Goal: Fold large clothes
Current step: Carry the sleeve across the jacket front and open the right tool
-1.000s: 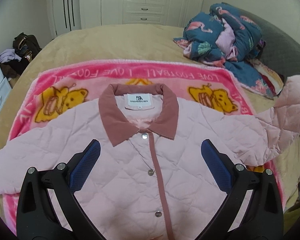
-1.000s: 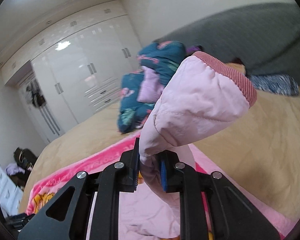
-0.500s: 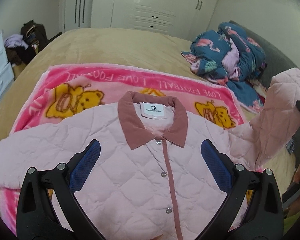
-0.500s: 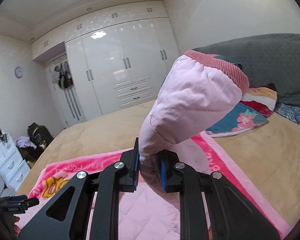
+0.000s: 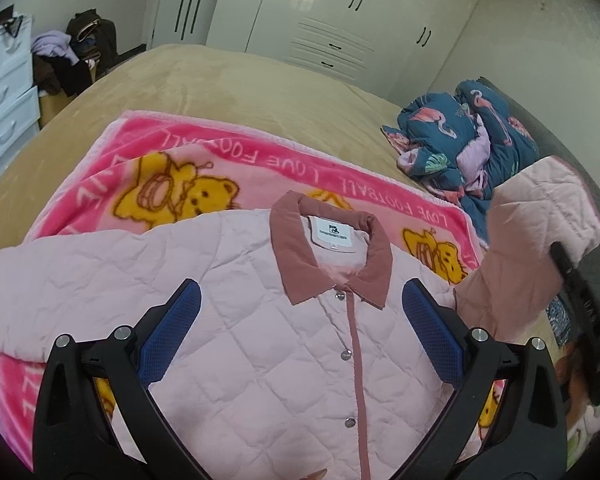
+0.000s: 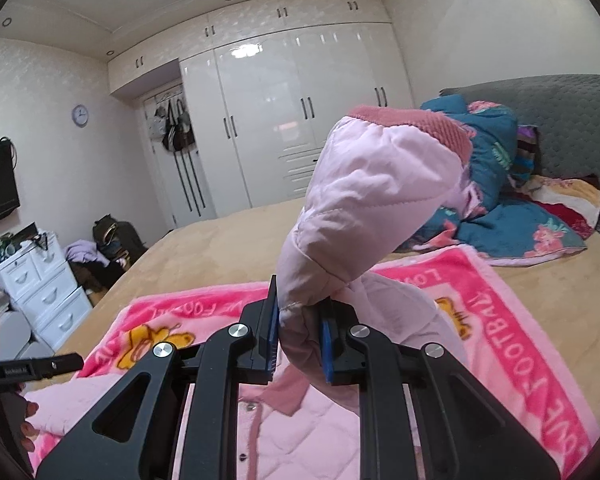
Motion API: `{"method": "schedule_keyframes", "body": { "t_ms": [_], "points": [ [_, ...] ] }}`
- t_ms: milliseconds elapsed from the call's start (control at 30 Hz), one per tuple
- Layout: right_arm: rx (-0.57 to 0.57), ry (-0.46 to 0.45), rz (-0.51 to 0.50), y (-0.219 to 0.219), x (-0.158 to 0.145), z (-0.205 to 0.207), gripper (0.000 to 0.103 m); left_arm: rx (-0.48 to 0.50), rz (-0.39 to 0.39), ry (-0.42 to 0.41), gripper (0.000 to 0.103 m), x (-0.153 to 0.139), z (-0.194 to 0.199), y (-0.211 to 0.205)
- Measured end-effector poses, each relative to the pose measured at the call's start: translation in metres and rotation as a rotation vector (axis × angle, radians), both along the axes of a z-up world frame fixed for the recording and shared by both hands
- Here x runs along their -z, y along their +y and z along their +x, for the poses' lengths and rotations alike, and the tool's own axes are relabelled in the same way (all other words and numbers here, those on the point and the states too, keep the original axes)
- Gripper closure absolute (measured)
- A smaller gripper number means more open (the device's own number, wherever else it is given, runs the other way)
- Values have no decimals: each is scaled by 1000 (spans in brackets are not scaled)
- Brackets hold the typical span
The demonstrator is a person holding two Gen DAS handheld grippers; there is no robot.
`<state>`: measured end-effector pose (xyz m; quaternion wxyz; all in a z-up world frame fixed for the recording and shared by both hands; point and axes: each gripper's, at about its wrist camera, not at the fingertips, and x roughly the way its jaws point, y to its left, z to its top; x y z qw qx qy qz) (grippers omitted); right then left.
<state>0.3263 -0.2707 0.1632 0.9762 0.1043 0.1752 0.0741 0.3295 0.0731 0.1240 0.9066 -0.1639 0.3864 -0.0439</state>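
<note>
Quilted pink jacket (image 5: 260, 320) lies face up, buttoned, on a pink bear-print blanket (image 5: 260, 156) spread over the tan bed (image 5: 228, 76). The right gripper (image 6: 300, 332) is clenched on one sleeve (image 6: 364, 200), lifted clear of the blanket (dusky-pink cuff uppermost). The left gripper (image 5: 300, 336) hovers over the jacket's chest, jaws wide apart, grasping nothing.

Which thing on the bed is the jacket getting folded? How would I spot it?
Look at the big tan bed, then the bright pink teddy-bear blanket spread on it. Lying flat on that blanket is the pale pink quilted jacket. Only it has a dusty-rose collar and a snap-button front; the blue flamingo-print bundle lies crumpled beside the blanket.
</note>
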Motion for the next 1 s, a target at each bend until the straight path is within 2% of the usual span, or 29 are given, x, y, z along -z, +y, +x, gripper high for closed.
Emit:
{"method": "schedule_keyframes", "body": {
  "t_ms": [167, 300, 533, 767, 1000],
  "points": [
    [-53, 28, -18, 35, 19, 6, 87, -5, -27, -8, 9, 4, -7, 12],
    [-88, 55, -39, 65, 39, 9, 87, -16, 29, -41, 9, 4, -14, 12],
    [-146, 143, -85, 111, 86, 16, 87, 16, -12, -28, 9, 16, -15, 15],
    [-208, 229, -159, 147, 134, 17, 87, 38, -87, 2, 9, 37, -15, 20],
    [-301, 277, -231, 175, 163, 4, 79, 16, -160, 36, 9, 54, -15, 29]
  ]
}}
